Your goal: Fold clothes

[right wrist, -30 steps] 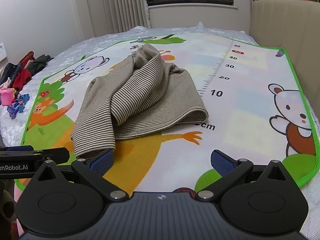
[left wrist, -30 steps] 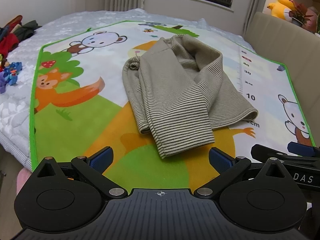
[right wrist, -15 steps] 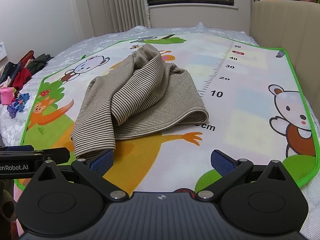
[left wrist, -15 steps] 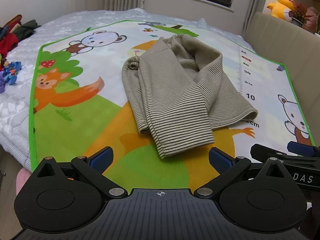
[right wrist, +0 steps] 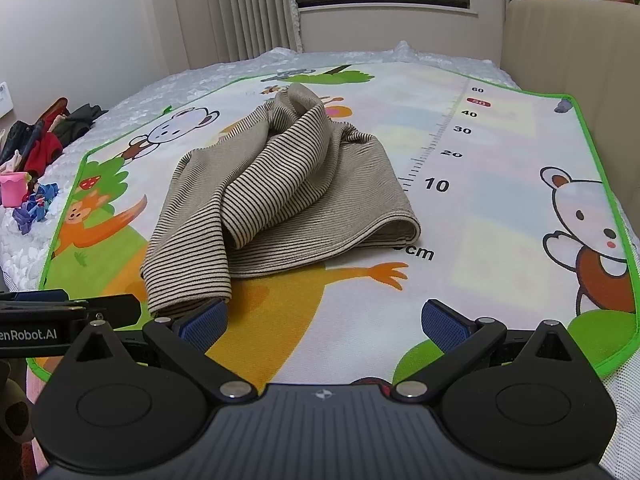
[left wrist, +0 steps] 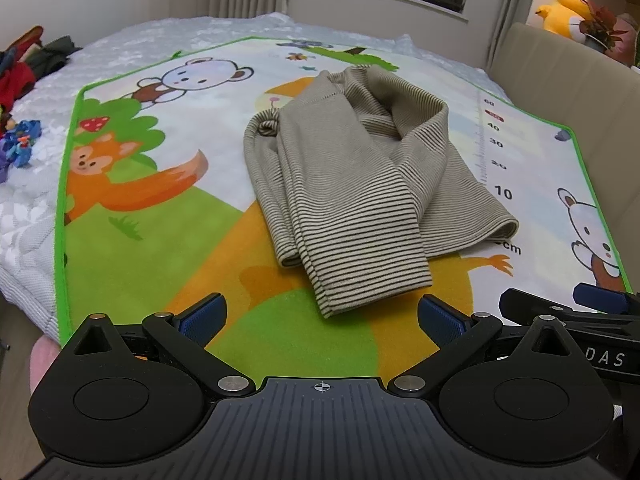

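Observation:
A beige garment with thin dark stripes (left wrist: 352, 184) (right wrist: 276, 196) lies crumpled in a loose heap in the middle of a cartoon play mat (left wrist: 132, 216) (right wrist: 500, 216) spread over a bed. My left gripper (left wrist: 320, 316) hovers open at the mat's near edge, just short of the garment's striped end. My right gripper (right wrist: 324, 318) is open too; its left blue pad (right wrist: 204, 320) sits right at the garment's near corner, and contact is unclear. Neither gripper holds anything. Each gripper's side shows at the edge of the other's view.
A pile of dark and red clothes (right wrist: 40, 136) and small plastic toys (right wrist: 34, 204) lie on the white quilt to the left. A beige padded headboard (left wrist: 568, 92) borders the mat on the right, with a yellow plush toy (left wrist: 568, 8) and plant behind it.

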Motion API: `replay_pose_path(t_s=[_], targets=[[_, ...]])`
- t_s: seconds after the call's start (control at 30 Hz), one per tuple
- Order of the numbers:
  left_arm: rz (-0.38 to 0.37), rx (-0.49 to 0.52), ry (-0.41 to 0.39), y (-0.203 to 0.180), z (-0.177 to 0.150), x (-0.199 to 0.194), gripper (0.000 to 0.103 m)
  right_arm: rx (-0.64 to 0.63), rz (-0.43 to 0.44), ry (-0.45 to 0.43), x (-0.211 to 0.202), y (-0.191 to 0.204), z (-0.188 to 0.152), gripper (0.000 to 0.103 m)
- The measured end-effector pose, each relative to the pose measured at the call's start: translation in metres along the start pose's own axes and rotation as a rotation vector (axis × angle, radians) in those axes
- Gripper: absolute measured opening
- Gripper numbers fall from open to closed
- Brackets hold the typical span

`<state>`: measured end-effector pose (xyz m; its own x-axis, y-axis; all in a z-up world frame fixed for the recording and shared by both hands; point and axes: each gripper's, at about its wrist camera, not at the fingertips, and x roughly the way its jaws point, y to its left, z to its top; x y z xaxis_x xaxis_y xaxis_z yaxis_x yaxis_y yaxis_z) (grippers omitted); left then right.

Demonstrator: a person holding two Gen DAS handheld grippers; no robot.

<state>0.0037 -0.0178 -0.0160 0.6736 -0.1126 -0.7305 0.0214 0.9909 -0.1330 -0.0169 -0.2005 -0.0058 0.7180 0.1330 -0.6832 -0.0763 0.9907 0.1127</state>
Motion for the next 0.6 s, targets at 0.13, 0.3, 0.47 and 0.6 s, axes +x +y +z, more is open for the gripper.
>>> replay_pose_path(t_s=[0.13, 0.3, 0.47, 0.6], targets=[[0.000, -0.003, 0.003, 0.001, 0.001, 0.002, 0.103, 0.001, 0.000, 0.006, 0.002, 0.000, 0.000, 0.103], [-0.004, -0.008, 0.009, 0.003, 0.001, 0.006, 0.103, 0.002, -0.003, 0.012, 0.005, 0.000, -0.001, 0.103], [-0.008, -0.012, 0.018, 0.005, 0.000, 0.010, 0.103, 0.012, -0.006, 0.020, 0.009, -0.002, -0.001, 0.103], [-0.021, -0.030, 0.032, 0.010, -0.001, 0.016, 0.103, 0.021, -0.003, 0.034, 0.016, -0.004, -0.001, 0.103]])
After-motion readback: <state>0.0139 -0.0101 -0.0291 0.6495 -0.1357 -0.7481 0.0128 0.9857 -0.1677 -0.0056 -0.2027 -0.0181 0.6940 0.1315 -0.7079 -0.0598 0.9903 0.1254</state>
